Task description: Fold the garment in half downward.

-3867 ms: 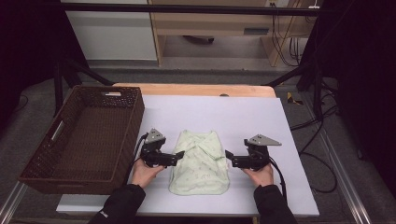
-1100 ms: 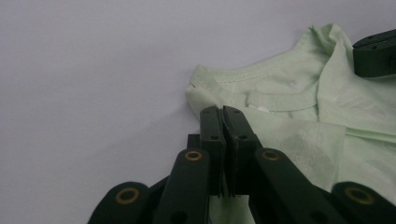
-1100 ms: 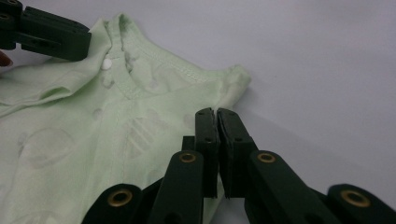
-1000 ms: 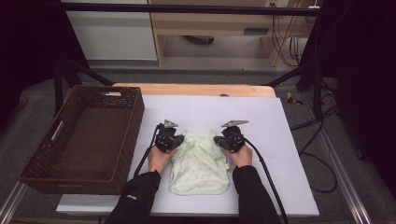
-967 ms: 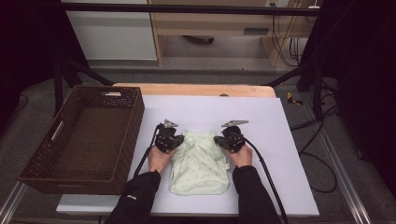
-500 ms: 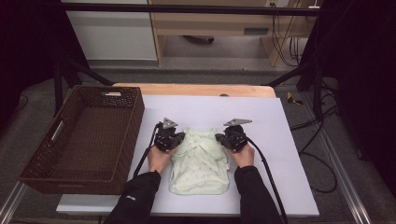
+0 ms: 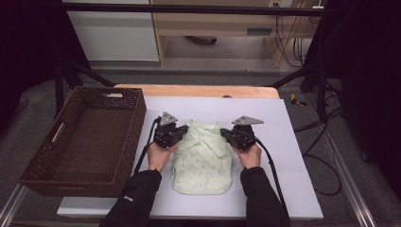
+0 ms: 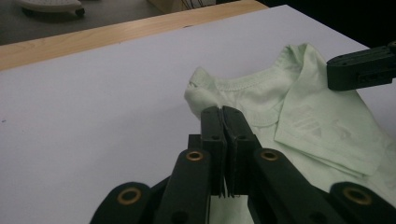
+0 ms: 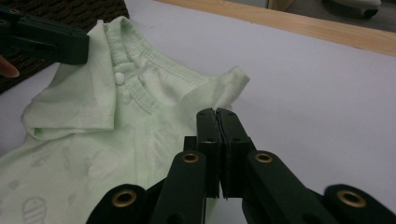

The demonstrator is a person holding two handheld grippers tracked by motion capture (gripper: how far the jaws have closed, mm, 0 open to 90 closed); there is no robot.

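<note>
Pale green shirt (image 7: pixel 203 158) runs lengthwise from the counter's (image 7: pixel 293 156) near edge toward the far edge. Left gripper (image 8: pixel 223 122) and right gripper (image 9: pixel 216 122) have their fingers clamped on its two far shoulder corners, one each.

We are in a lab or recording studio — black curtains (image 7: pixel 28 47) hang on both sides, and a black frame (image 7: pixel 189 8) spans the top on stands. A white board (image 7: pixel 293 142) covers a wooden table (image 7: pixel 198 91). Cables (image 7: pixel 288 28) trail down by a plain wooden bench (image 7: pixel 213 23) behind — no home furnishings, only grey floor (image 7: pixel 189 75).
</note>
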